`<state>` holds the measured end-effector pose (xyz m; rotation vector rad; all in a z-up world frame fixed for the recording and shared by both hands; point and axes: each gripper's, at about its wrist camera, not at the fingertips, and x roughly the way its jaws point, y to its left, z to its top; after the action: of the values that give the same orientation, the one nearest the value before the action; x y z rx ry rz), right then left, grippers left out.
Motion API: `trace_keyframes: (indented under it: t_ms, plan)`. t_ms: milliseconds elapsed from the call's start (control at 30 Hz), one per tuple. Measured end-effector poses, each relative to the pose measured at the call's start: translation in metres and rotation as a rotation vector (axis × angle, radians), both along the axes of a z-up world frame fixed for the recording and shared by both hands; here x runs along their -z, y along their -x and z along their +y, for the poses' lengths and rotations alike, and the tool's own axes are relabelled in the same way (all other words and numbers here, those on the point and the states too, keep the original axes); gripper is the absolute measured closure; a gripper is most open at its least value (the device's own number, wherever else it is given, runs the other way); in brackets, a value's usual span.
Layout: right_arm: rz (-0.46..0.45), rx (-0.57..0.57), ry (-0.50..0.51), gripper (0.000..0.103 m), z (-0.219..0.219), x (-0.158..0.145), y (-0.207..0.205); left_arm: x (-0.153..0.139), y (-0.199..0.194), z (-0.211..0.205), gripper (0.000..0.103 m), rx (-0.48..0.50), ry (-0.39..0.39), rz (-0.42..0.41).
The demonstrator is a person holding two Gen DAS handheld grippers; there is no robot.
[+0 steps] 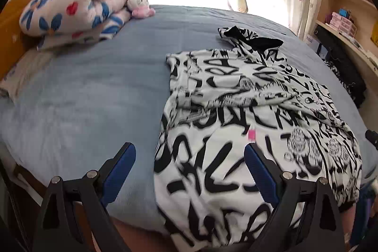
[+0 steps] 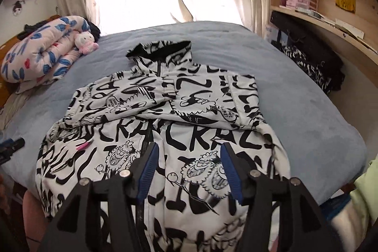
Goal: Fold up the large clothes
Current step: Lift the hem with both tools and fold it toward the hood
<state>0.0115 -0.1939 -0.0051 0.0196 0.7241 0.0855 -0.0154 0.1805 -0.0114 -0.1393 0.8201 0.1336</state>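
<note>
In the left wrist view, the left gripper (image 1: 190, 155) hangs above the near edge of the bed with the blue-grey cover (image 1: 94, 91). Its 2 blue-padded fingers (image 1: 119, 171) stand wide apart and nothing is between them. The white hooded jacket with black graffiti print (image 1: 248, 110) lies flat on the right part of the bed, its hem hanging over the near edge, its black-lined hood (image 1: 250, 37) at the far end. Both sleeves are folded across the chest. A small pink tag (image 1: 251, 134) shows on the front. At the far left lie a rolled white quilt with blue flowers (image 1: 75, 4) and a small white and pink plush toy (image 1: 140, 5) touching it.

In the right wrist view, the right gripper (image 2: 189, 155) hovers over the lower front of the same jacket (image 2: 165, 96). Its jaws are apart and grip no cloth. The black zipper (image 2: 147, 136) runs down the middle of the jacket. To the right stands a light wooden shelf (image 2: 314, 15), and dark printed clothes (image 2: 309, 60) lie below it, beside the bed (image 2: 307, 105).
</note>
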Motion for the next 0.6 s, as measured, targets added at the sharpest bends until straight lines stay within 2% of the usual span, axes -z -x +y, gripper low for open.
trace_keyframes:
  t_ms: [167,267,433,533,600]
  plan:
    - [-0.085,-0.037,0.053,0.047,-0.025,0.002,0.029,0.027,0.032,0.014,0.011,0.009,0.027,-0.013]
    - [-0.086,-0.029,0.079,0.046,-0.044,0.018,0.043,0.047,0.052,0.016,0.011,0.018,0.055,-0.028]
    - [0.002,0.010,0.024,0.046,-0.090,0.064,0.059,0.079,0.072,0.009,0.011,0.055,0.123,-0.006]
    - [0.097,0.014,-0.006,0.046,-0.109,0.089,0.053,0.093,0.072,-0.005,0.011,0.127,0.113,0.043]
    - [0.136,0.014,-0.080,0.046,-0.122,0.099,0.053,0.095,0.071,-0.015,0.011,0.161,0.087,0.051]
